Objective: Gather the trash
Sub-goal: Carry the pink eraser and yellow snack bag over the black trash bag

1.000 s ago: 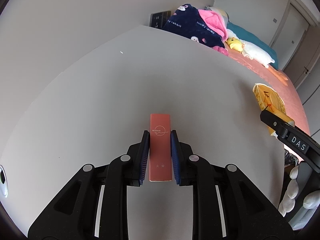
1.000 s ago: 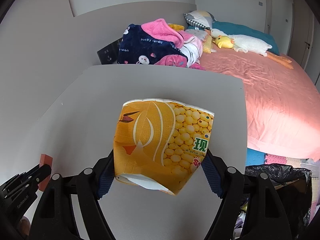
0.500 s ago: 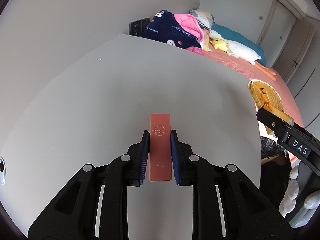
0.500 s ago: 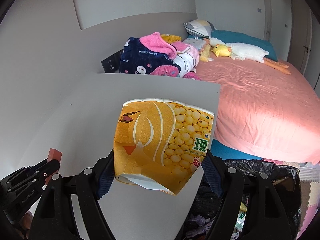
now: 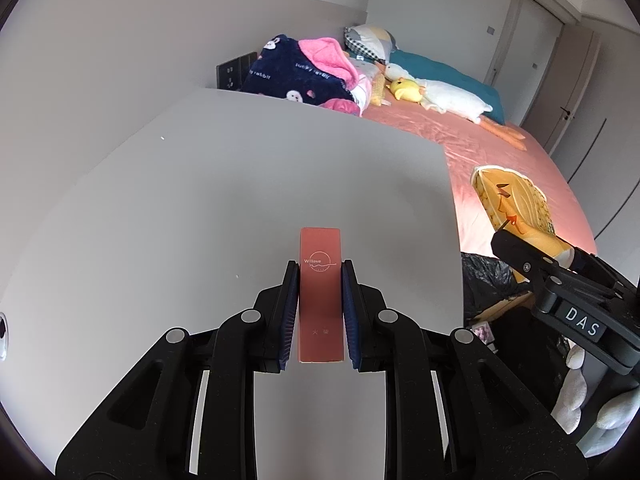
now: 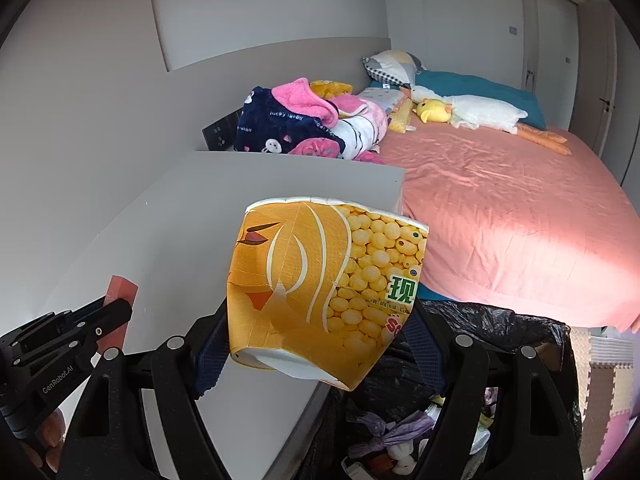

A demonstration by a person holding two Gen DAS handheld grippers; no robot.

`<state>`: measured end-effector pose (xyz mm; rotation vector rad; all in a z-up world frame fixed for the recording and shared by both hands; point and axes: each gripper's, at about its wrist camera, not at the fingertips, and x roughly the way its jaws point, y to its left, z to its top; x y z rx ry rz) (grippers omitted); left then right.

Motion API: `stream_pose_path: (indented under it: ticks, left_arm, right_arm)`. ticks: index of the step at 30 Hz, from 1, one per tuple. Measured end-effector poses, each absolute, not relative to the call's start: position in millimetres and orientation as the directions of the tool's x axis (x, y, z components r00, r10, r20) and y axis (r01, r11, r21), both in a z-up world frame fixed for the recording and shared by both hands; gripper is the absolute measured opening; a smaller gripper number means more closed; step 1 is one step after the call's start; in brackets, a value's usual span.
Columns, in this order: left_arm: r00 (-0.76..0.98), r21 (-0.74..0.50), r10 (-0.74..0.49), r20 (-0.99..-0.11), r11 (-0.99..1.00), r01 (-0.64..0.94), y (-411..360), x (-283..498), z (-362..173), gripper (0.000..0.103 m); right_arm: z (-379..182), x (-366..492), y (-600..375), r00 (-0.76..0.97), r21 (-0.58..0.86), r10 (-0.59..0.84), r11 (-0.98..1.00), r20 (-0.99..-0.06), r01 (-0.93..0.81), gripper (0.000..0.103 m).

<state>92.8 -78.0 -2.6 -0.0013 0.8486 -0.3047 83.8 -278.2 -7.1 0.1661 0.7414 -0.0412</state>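
Right gripper (image 6: 316, 334), clamped on the cup (image 6: 324, 288), sits nearest the bin (image 6: 500, 332) at lower right; left gripper (image 5: 320, 308) grips the box (image 5: 321, 292).

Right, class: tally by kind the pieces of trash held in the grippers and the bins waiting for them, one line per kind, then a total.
Crushed yellow paper cup, in the right gripper: 1
Slim red box, in the left gripper: 1
Black-lined trash bin: 1
Total: 3
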Motion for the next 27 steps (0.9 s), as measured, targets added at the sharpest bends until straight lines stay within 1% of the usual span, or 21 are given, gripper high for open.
stream_pose_path:
  ticks: [15,27]
  left_arm:
    - [0.636,-0.078,-0.347,-0.689,0.908,0.411,-125.3,53.5,19.8,0.021]
    - [0.622,-0.056,-0.388,-0.68,0.874,0.483,-152.9,35.1,24.4,0.021]
  right_arm:
    - [3.0,28.8,-310.9,0.763,0.145,-0.002,0.982,-0.647,0.125,0.078]
    - [7.5,-1.9,-336.9,0.775,0.154,-0.031,0.974,-0.631,0.164,0.078]
